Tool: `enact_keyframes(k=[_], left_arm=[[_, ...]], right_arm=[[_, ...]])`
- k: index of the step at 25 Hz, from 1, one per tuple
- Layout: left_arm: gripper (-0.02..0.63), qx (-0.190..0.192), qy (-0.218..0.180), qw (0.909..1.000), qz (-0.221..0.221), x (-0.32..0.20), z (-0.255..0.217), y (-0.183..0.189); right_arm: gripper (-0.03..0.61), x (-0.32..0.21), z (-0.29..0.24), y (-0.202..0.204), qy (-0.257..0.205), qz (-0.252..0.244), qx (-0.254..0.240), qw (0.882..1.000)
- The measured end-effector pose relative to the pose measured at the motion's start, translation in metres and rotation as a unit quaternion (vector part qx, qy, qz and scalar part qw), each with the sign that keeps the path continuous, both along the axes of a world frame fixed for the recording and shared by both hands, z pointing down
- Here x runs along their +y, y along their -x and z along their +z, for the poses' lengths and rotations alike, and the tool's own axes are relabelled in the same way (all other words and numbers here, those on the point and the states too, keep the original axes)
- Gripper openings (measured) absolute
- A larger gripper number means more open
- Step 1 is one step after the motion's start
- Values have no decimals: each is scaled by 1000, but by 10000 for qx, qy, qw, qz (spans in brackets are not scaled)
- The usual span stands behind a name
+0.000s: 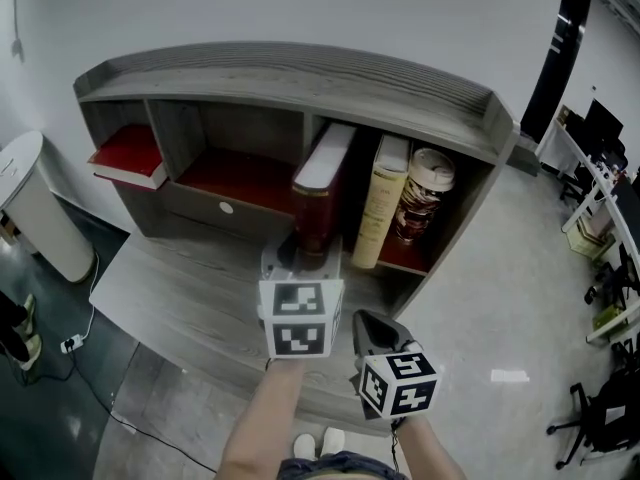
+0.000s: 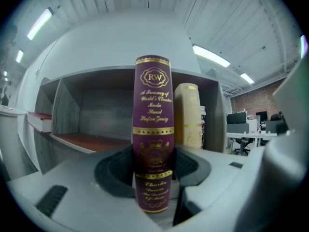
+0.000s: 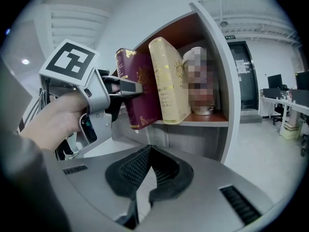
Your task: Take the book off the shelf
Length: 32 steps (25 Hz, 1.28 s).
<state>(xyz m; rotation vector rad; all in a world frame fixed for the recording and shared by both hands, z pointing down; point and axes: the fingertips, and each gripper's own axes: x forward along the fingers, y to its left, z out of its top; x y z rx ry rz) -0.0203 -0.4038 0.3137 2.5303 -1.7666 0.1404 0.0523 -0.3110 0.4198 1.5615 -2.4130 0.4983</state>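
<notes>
As we work to take the book off the shelf, our left gripper [image 2: 153, 166] is clamped across the spine of the tall maroon hardback book with gold lettering [image 2: 153, 110], both jaws pressed against its covers low on the spine, a hold that looks firm enough to draw it outward. The book sits in the right-hand compartment of the grey wooden shelf unit with reddish inner boards [image 1: 300, 73], tipped out of line with the cream hardback book [image 1: 381, 203] just beside it, its lower end at the front lip of the ledge. We judge the pull to be under way but not finished, since part of the volume remains inside the compartment. Our right gripper [image 3: 148, 153] hangs lower and to the right, jaws pressed together on nothing, apparently held clear so as not to block the way out. A brown-and-white round container [image 1: 424, 196] stands beyond the cream book, and a red book [image 1: 128, 156] lies flat in the far left compartment, well away from the work
</notes>
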Motion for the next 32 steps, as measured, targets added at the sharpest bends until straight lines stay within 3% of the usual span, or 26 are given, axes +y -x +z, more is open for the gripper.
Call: enact_keyframes(k=[32], left_arm=[[210, 93, -157, 9998, 90, 67, -8, 34]], right_arm=[[8, 36, -7, 39, -98, -236, 1, 9997]])
